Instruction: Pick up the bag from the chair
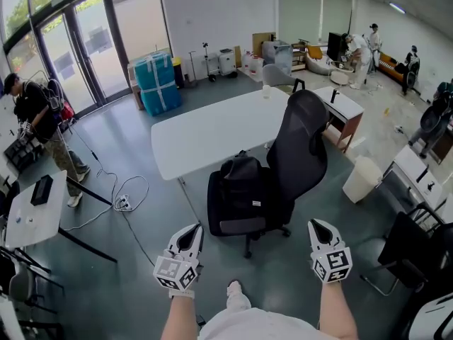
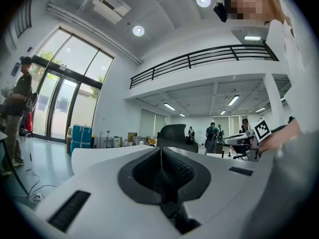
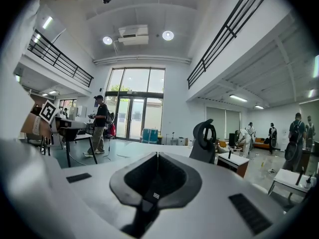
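Both hands are held out in front of the body, bare forearms side by side and well apart in the head view. The left gripper (image 1: 190, 234) points roughly level, its marker cube facing up. The right gripper (image 1: 317, 227) tips slightly downward. Each pair of jaws is clenched with nothing between them, as each gripper's own view shows. The black backpack (image 1: 237, 197) sits upright on the seat of the black office chair (image 1: 301, 147), leaning against the backrest, which rises at its 2 o'clock. From the backpack, the left gripper lies at about 7 o'clock and the right at about 4 o'clock, both apart from it. The white table (image 1: 212, 129) stands at the backpack's 12 o'clock.
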Demonstrator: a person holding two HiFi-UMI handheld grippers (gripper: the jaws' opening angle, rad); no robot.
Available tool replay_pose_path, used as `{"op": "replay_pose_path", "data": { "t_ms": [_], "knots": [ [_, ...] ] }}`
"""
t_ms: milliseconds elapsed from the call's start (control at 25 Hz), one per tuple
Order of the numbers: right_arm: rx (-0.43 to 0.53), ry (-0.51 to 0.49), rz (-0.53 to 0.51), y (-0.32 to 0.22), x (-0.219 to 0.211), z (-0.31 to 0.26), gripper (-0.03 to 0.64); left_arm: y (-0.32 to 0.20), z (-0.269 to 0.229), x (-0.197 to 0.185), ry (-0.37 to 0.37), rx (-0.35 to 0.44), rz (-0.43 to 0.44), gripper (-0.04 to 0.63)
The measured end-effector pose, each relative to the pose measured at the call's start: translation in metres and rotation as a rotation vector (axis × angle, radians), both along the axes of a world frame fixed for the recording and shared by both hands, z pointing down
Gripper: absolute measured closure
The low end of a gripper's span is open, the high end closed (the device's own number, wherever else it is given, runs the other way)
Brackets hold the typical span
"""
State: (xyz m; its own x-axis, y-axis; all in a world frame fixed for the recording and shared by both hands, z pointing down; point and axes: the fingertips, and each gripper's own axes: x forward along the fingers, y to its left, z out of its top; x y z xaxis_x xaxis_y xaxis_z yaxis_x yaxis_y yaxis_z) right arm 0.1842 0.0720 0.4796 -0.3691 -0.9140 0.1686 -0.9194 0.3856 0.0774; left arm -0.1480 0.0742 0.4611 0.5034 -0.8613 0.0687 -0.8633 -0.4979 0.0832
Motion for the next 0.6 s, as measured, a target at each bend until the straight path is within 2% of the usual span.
{"op": "replay_pose_path", "data": {
  "t_ms": [360,600],
  "knots": [
    [-0.003,0.009,0.012,-0.087,-0.034,0.000,0.597,-0.093,0.001,-0.031,0.008,-0.003,0.006,0.571],
    [0.005,0.016,0.041,-0.119,-0.051,-0.006,0.597,-0.130,-0.007,-0.048,0.029,0.017,0.043,0.571]
  ]
}}
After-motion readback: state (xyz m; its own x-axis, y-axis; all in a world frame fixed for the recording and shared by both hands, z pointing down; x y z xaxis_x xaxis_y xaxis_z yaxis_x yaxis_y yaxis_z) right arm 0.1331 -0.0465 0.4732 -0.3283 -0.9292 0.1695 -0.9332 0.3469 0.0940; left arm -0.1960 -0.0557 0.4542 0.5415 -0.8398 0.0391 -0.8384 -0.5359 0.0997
